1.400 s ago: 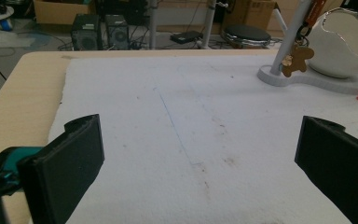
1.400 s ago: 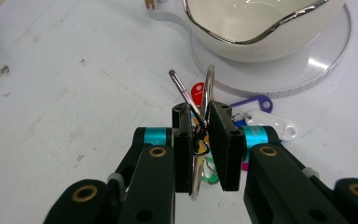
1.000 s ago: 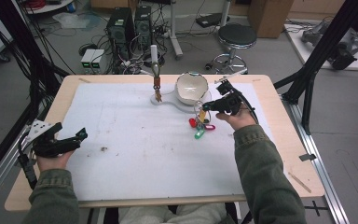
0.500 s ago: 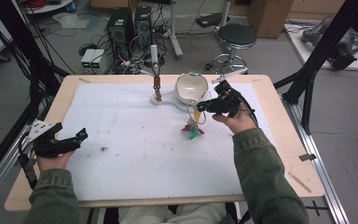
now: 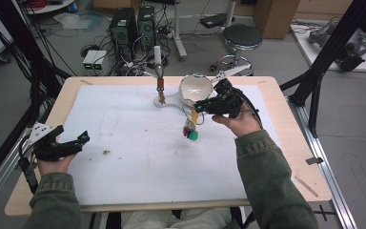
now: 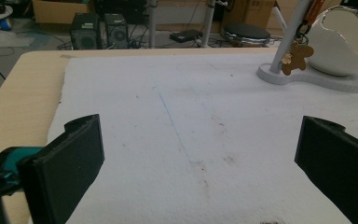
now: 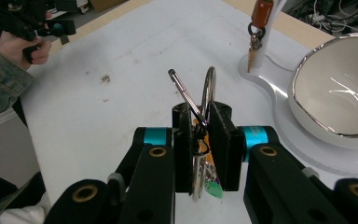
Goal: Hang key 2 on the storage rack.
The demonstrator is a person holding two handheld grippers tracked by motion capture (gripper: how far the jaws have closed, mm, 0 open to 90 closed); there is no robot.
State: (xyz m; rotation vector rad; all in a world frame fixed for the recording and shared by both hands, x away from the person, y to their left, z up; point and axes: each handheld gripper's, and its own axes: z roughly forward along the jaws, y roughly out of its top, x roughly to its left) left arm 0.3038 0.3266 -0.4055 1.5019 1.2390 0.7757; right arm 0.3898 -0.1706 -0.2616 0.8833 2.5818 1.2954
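The keyring (image 7: 204,122), with its metal ring, clip and coloured tags, has come up off the white mat (image 5: 124,143); a second ago it lay there. It now hangs pinched in the right gripper (image 5: 201,105), jaws pressed on it, just in front of the white bowl stand (image 5: 194,88) and its post (image 5: 158,71), probably its destination. The left gripper (image 5: 79,140) rests spread and empty near the table's left edge. No readable writing.

A bunch of keys (image 7: 200,135) on a silver ring hangs off the worktop, clamped between the right tongs (image 5: 199,106) just near the white bowl (image 5: 195,87); red and green tags (image 5: 190,133) dangle below, just above the white mat (image 5: 124,143).
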